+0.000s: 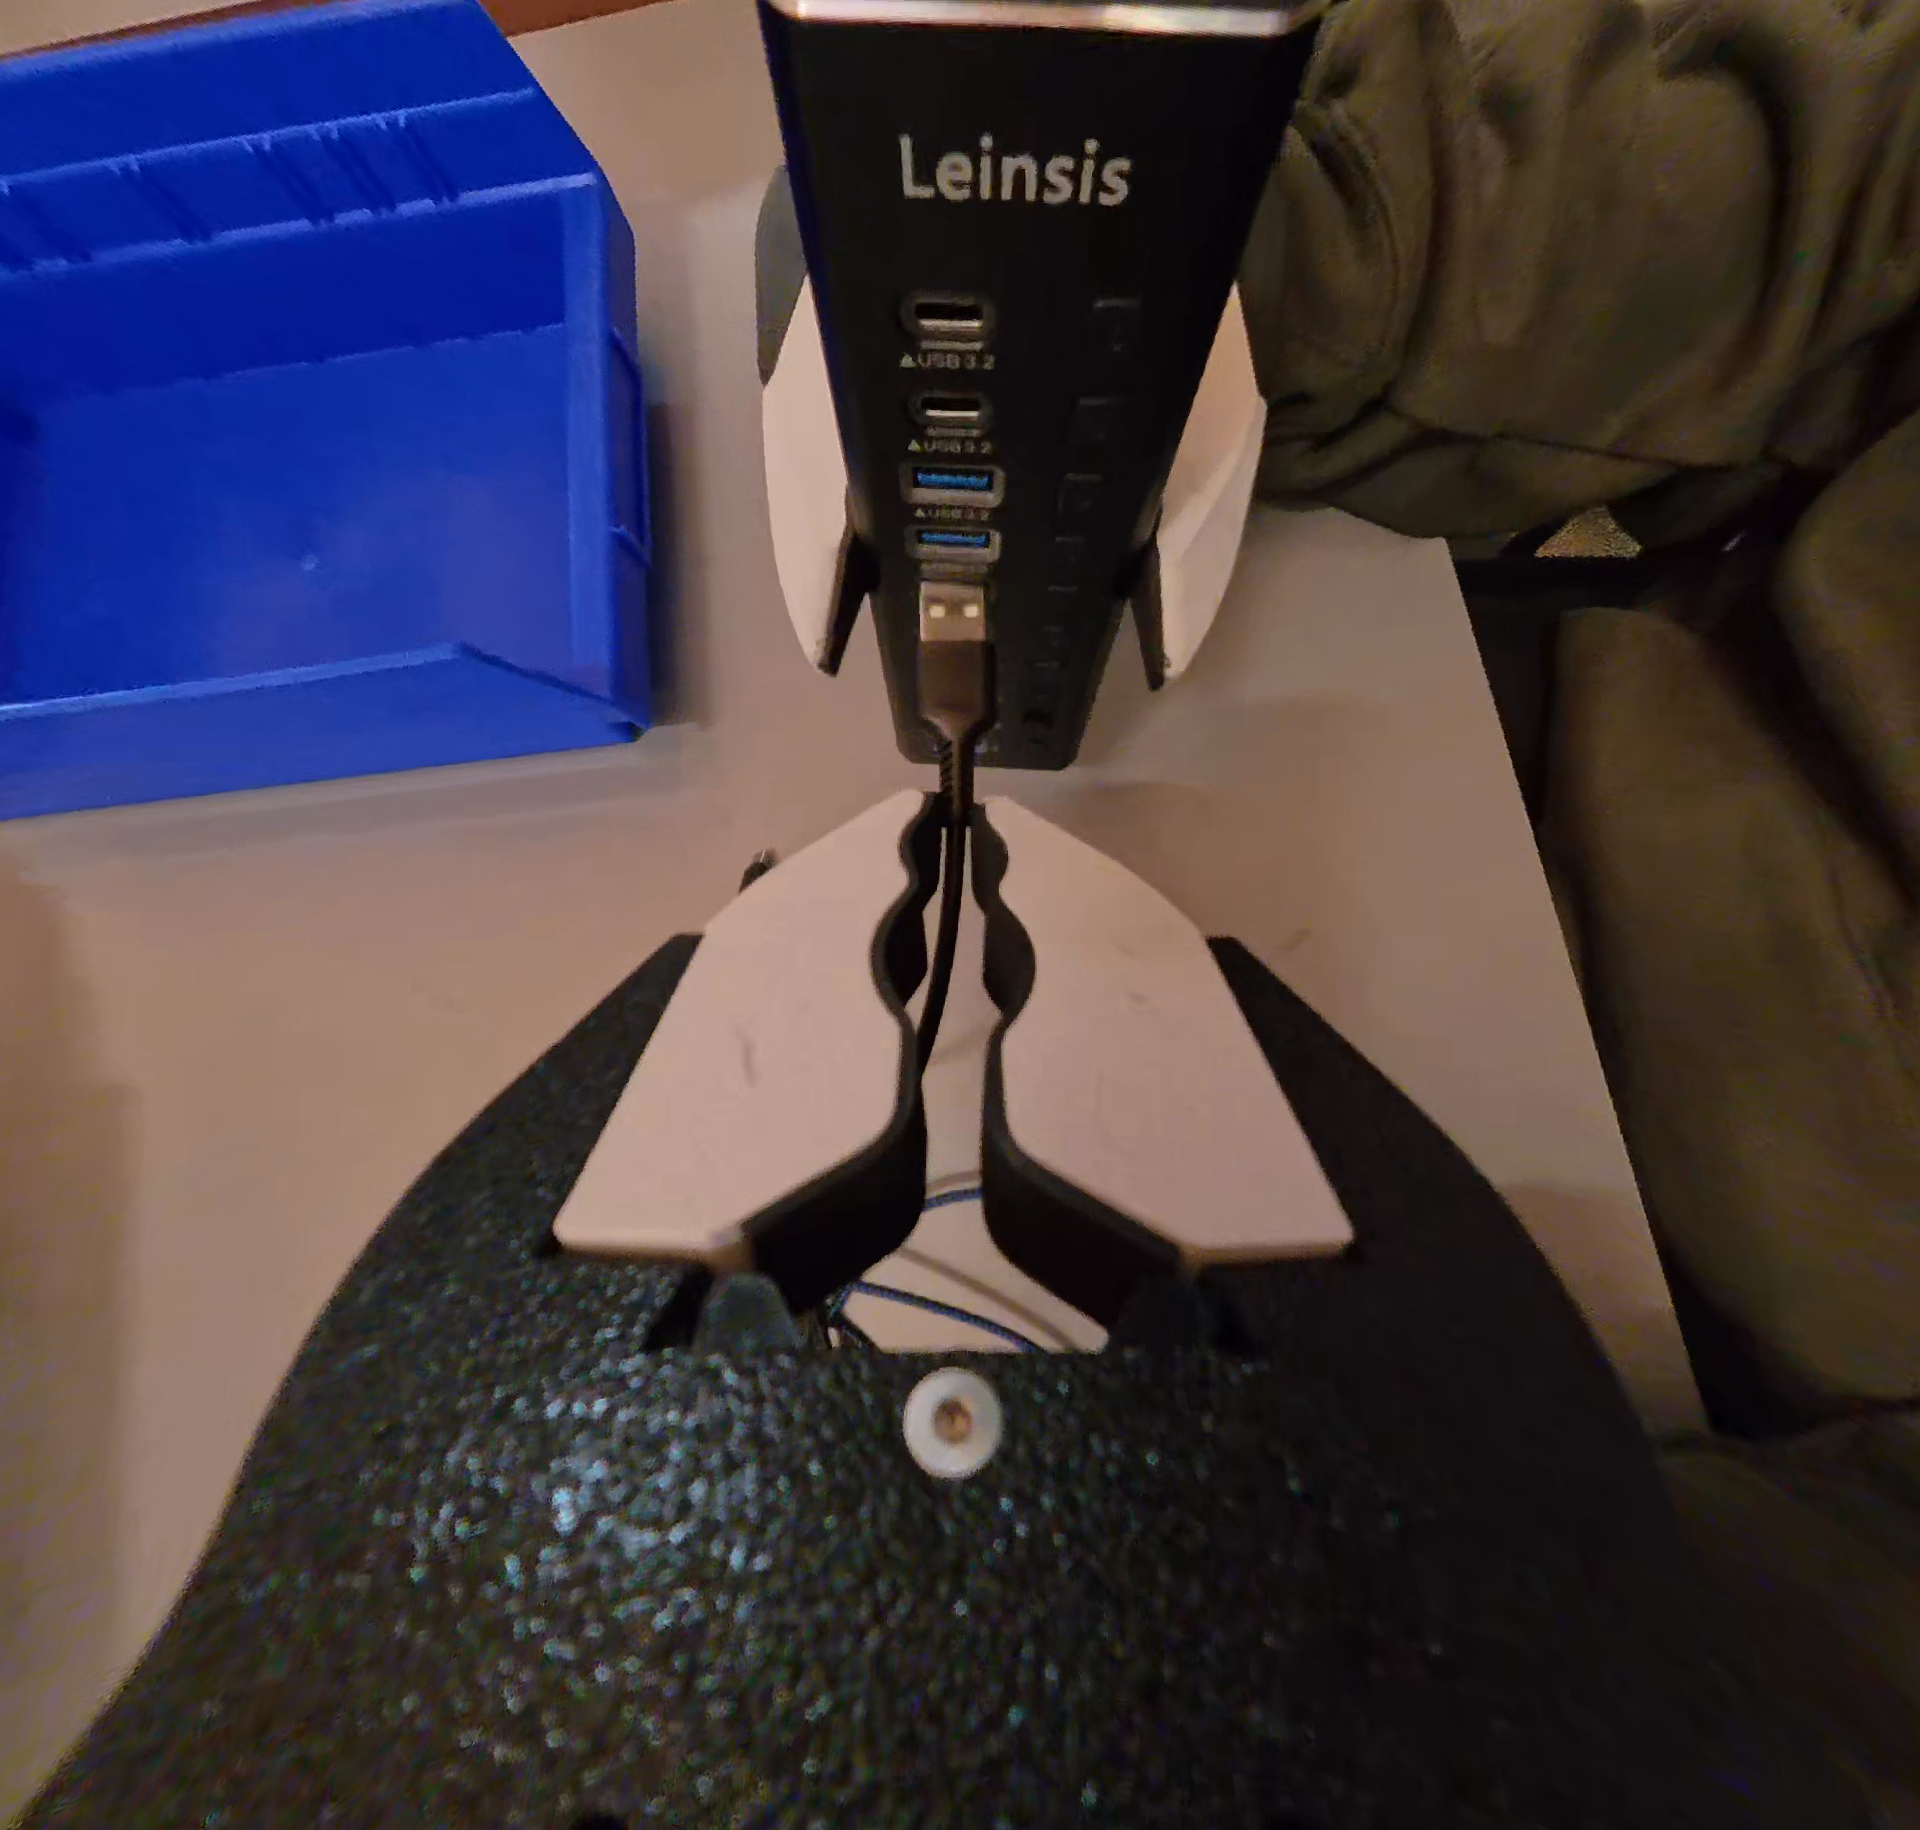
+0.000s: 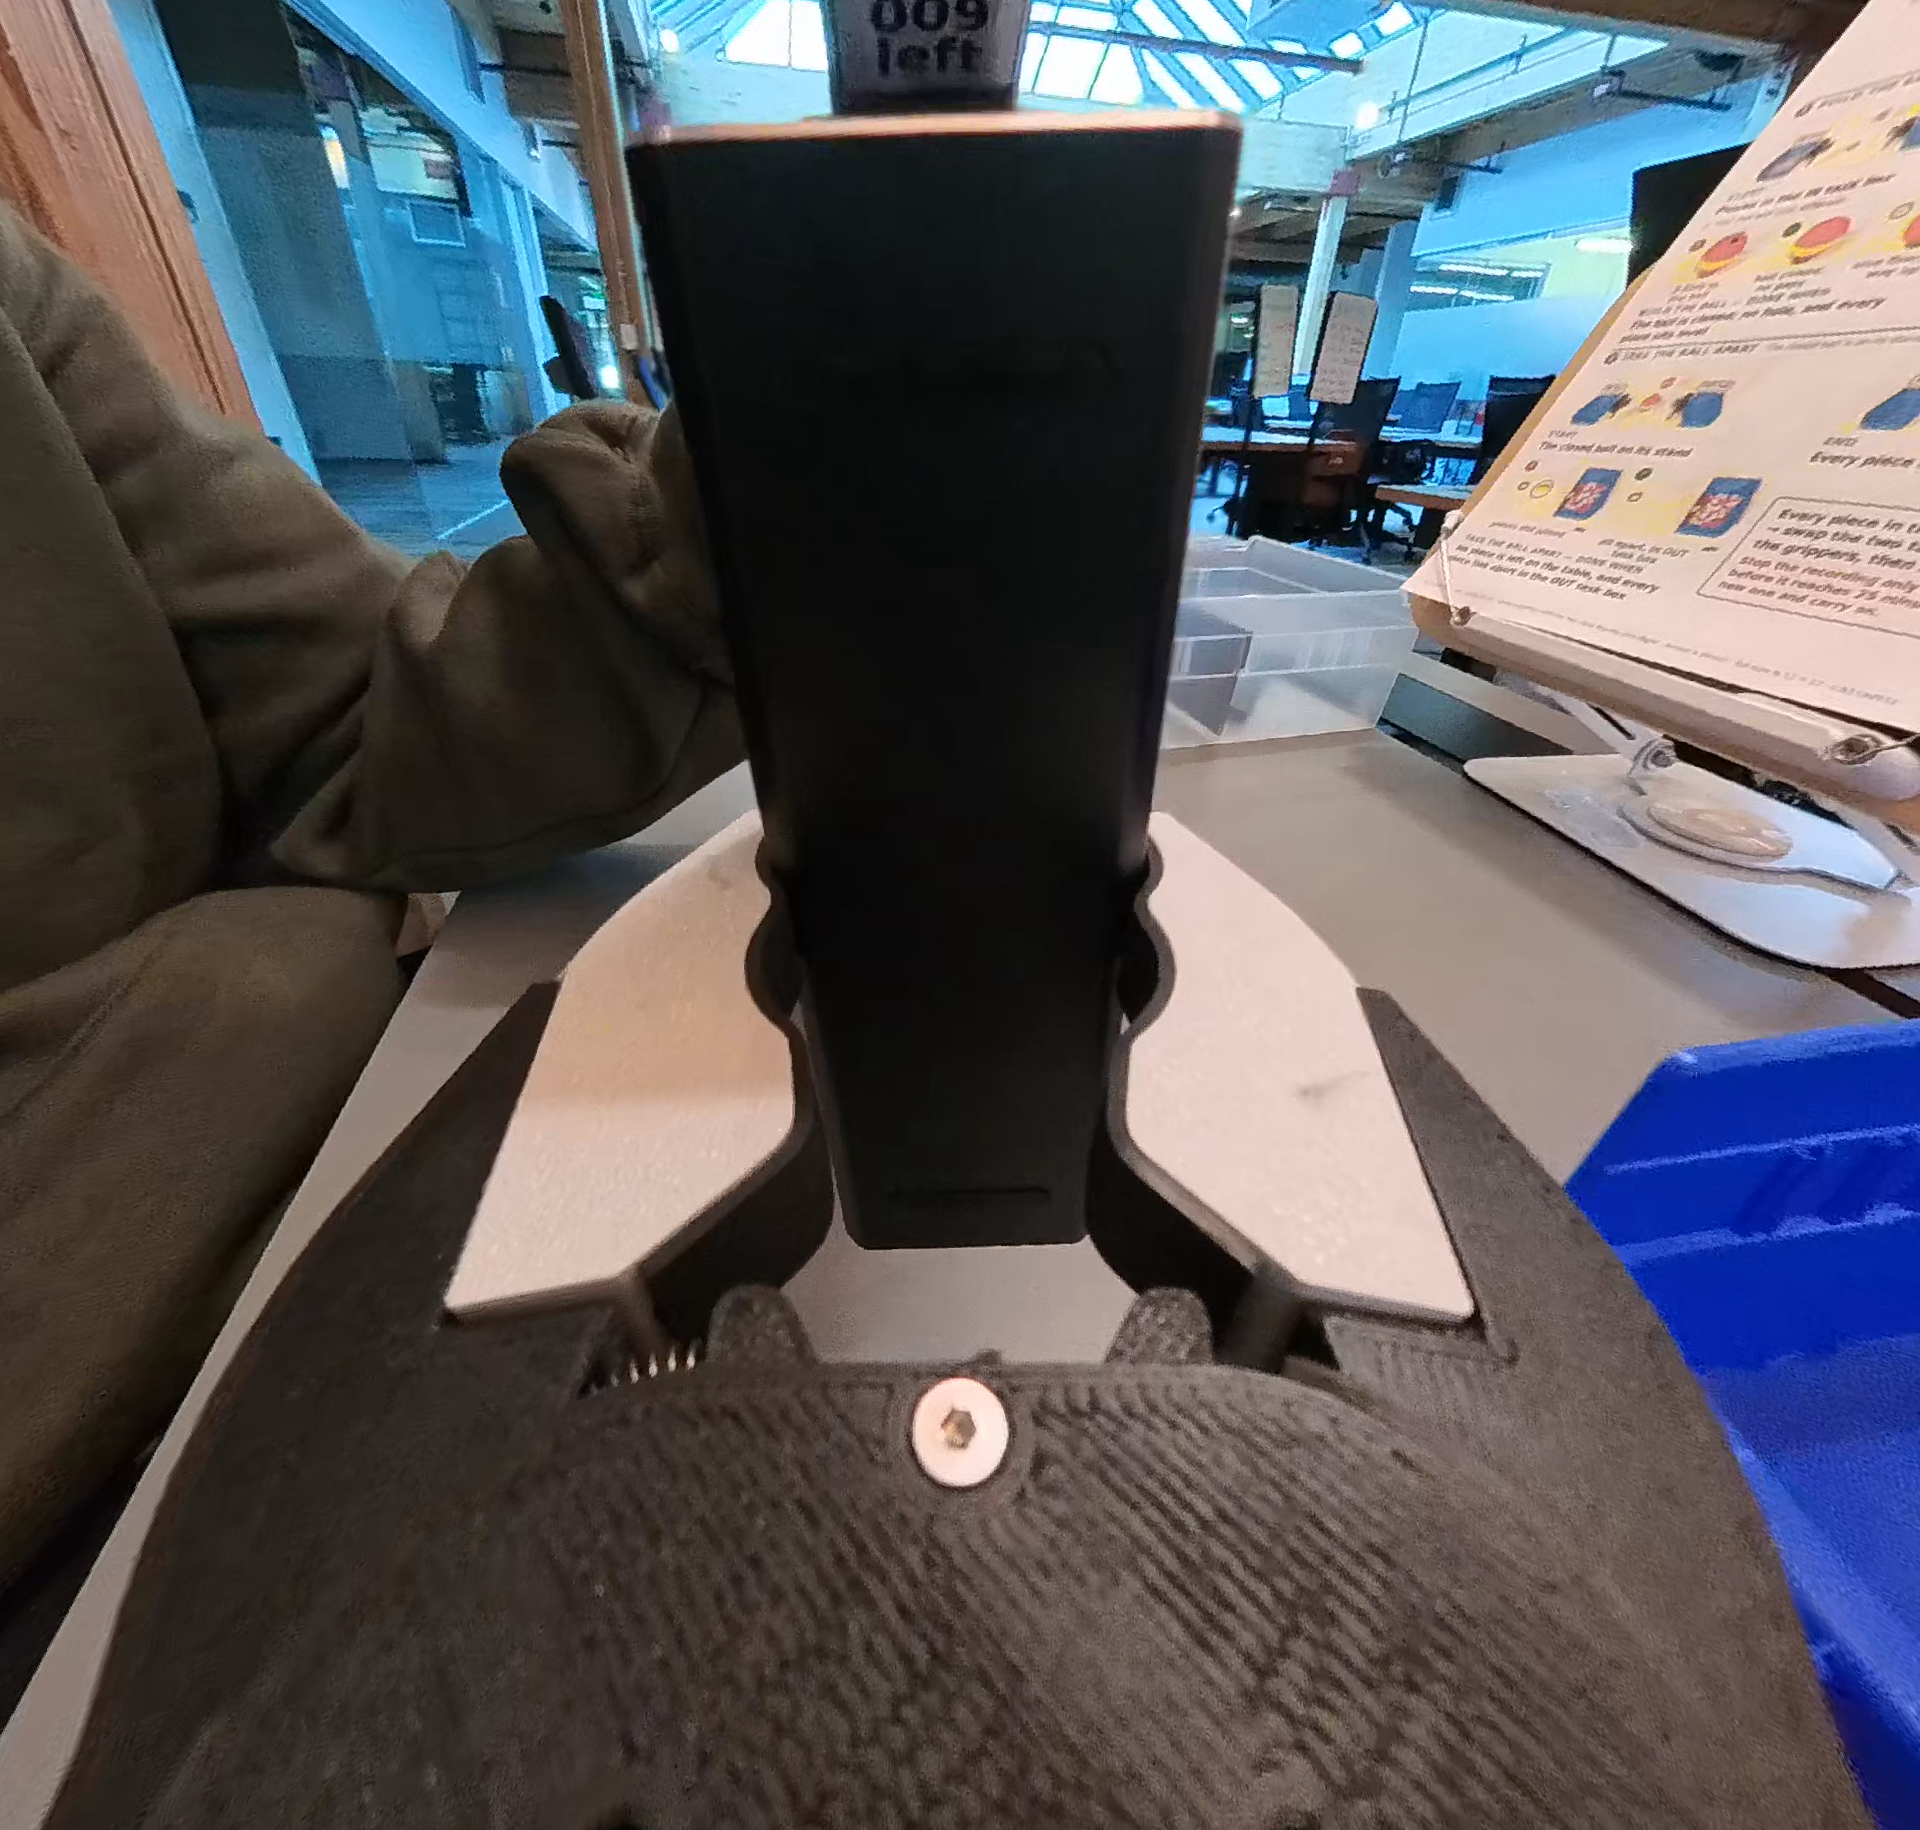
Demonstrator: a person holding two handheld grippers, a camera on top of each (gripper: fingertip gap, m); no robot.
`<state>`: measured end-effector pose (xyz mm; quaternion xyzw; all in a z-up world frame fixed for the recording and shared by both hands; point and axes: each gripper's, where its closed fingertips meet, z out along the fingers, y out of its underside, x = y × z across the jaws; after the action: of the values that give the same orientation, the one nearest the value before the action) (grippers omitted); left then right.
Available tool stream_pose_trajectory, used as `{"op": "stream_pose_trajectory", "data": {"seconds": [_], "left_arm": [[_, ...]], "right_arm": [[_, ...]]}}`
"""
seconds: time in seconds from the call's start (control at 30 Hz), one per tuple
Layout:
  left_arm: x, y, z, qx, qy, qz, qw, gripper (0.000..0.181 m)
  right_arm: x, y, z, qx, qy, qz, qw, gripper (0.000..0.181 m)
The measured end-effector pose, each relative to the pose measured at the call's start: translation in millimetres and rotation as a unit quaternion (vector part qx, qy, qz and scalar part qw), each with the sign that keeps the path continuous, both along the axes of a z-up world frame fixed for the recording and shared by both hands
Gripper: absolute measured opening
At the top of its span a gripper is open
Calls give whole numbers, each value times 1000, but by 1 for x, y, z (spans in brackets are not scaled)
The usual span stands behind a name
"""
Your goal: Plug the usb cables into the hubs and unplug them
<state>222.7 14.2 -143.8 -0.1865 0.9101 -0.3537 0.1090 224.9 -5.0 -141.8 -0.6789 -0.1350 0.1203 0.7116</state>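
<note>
Hub [image 1: 1029, 346]: black, clamped in R gripper [image 2: 956, 949], held off table [image 1: 260, 1001]. Cable [image 1: 940, 959]: pinched at L gripper [image 1: 954, 806] tips; plug [image 1: 954, 637] against hub face below blue ports, seating unclear. Step: plug-in/unplug, can't tell. Next, likely: straight pull or push along port axis.

Blue bin [image 1: 312, 409] on table [image 1: 260, 1001]; instruction sheet on stand [image 2: 1704, 492], clear tub [image 2: 1288, 637] behind.

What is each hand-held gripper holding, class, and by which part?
The left hand-held gripper pinches the braided USB cable just behind its plug. The right hand-held gripper clamps the black hub across its sides, near one end.
</note>
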Motion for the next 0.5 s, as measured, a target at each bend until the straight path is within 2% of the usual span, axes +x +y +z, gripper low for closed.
{"op": "stream_pose_trajectory", "data": {"seconds": [0.03,0.27,0.5], "left_arm": [[0,0,-2,4,2,0,1000,4],[0,1,0,13,-8,5,1000,4],[4,-5,5,-14,-23,10,1000,4]], "right_arm": [[-1,0,-1,0,-2,2,1000,61],[-1,1,-1,-4,1,0,1000,61],[4,0,3,7,18,-9,1000,61]]}}
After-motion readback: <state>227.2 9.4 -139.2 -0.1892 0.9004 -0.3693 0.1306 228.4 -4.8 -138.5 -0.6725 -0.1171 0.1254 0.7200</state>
